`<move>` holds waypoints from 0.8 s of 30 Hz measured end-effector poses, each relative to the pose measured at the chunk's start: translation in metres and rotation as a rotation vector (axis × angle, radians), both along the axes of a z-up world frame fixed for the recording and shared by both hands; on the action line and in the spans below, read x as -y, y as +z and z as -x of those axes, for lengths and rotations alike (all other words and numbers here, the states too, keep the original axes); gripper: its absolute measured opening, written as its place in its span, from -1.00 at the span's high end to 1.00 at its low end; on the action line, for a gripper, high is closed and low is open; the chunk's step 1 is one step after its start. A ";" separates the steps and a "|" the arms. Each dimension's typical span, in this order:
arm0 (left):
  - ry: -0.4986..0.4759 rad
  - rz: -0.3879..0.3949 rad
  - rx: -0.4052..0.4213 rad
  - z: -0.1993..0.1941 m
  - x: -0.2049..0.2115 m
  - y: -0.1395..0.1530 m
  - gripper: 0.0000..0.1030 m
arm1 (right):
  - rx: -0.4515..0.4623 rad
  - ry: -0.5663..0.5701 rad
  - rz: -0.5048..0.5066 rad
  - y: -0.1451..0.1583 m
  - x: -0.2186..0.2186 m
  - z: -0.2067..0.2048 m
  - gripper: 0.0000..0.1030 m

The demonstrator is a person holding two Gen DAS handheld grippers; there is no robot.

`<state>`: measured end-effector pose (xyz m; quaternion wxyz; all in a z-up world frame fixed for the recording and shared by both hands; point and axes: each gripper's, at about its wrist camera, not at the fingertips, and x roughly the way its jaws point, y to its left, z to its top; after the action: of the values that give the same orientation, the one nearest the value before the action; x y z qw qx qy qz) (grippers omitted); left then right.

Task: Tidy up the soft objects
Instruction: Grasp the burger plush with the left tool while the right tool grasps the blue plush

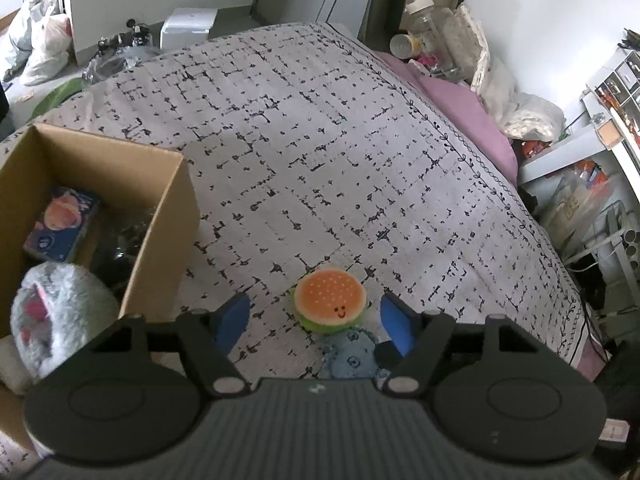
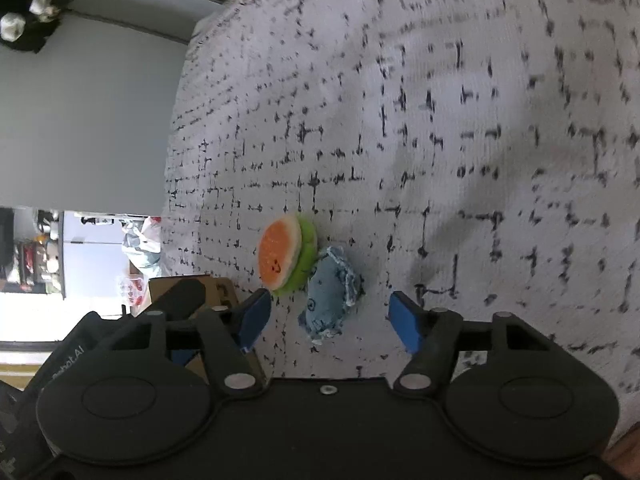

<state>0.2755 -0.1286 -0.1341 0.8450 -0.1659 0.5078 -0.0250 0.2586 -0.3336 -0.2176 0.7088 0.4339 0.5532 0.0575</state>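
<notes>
A small plush burger (image 1: 330,301) with an orange bun and a smiley face lies on the patterned bedspread (image 1: 320,140). A light blue plush toy (image 1: 352,356) lies right next to it. My left gripper (image 1: 316,320) is open, its blue pads on either side of the two toys, just above them. A cardboard box (image 1: 160,216) stands at the left with a grey fluffy plush (image 1: 56,312) and a blue packet (image 1: 60,224) in it. In the right wrist view the burger (image 2: 282,254) and the blue plush (image 2: 332,296) lie just ahead of my open, empty right gripper (image 2: 330,320).
A purple pillow (image 1: 468,108) lies at the bed's far right edge. Bottles and bags (image 1: 440,40) stand beyond it. Shelves and clutter (image 1: 600,160) fill the right side. Plastic bags (image 1: 40,48) lie on the floor at far left. The box corner (image 2: 188,292) shows behind the right gripper's left finger.
</notes>
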 end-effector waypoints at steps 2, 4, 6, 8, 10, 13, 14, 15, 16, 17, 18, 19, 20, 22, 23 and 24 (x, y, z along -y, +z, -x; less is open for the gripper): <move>-0.011 0.011 -0.008 -0.005 0.002 -0.003 -0.38 | -0.013 -0.005 -0.007 -0.003 -0.003 -0.003 -0.19; -0.019 0.016 -0.020 -0.009 0.004 -0.008 -0.38 | -0.018 -0.011 -0.004 -0.006 -0.006 -0.005 -0.17; -0.024 0.022 -0.032 -0.013 0.006 -0.012 -0.38 | -0.030 -0.018 -0.002 -0.009 -0.009 -0.008 -0.08; -0.023 0.018 -0.042 -0.017 0.007 -0.016 -0.38 | -0.043 -0.022 -0.012 -0.014 -0.010 -0.009 0.25; -0.027 0.016 -0.049 -0.021 0.008 -0.019 -0.39 | -0.058 -0.028 -0.013 -0.018 -0.010 -0.010 0.59; -0.031 0.013 -0.063 -0.028 0.012 -0.027 -0.39 | -0.047 -0.050 0.001 -0.017 -0.008 -0.011 0.63; -0.036 0.008 -0.065 -0.031 0.014 -0.029 -0.39 | -0.038 -0.057 0.018 -0.015 -0.006 -0.011 0.64; -0.040 0.004 -0.067 -0.033 0.016 -0.032 -0.40 | -0.027 -0.066 0.038 -0.013 -0.005 -0.011 0.64; -0.042 0.000 -0.073 -0.035 0.018 -0.035 -0.40 | -0.018 -0.073 0.062 -0.011 -0.004 -0.011 0.64; -0.045 -0.002 -0.082 -0.038 0.020 -0.039 -0.42 | -0.011 -0.080 0.079 -0.010 -0.002 -0.011 0.64; -0.047 -0.001 -0.088 -0.040 0.021 -0.042 -0.42 | -0.005 -0.085 0.091 -0.009 -0.001 -0.011 0.64; -0.049 0.000 -0.093 -0.041 0.023 -0.045 -0.42 | -0.001 -0.086 0.100 -0.009 -0.001 -0.013 0.64; -0.051 -0.002 -0.099 -0.042 0.025 -0.048 -0.42 | 0.004 -0.089 0.108 -0.008 0.000 -0.013 0.64; -0.049 -0.013 -0.105 -0.043 0.027 -0.053 -0.42 | 0.009 -0.096 0.123 -0.008 0.002 -0.014 0.64; -0.045 -0.017 -0.109 -0.043 0.028 -0.056 -0.42 | 0.009 -0.100 0.129 -0.008 0.004 -0.014 0.64; -0.040 -0.015 -0.107 -0.043 0.028 -0.057 -0.42 | 0.011 -0.104 0.131 -0.008 0.004 -0.014 0.64</move>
<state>0.3185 -0.1567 -0.1914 0.8172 -0.1506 0.5556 -0.0292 0.2729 -0.3380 -0.2261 0.7406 0.4144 0.5287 -0.0136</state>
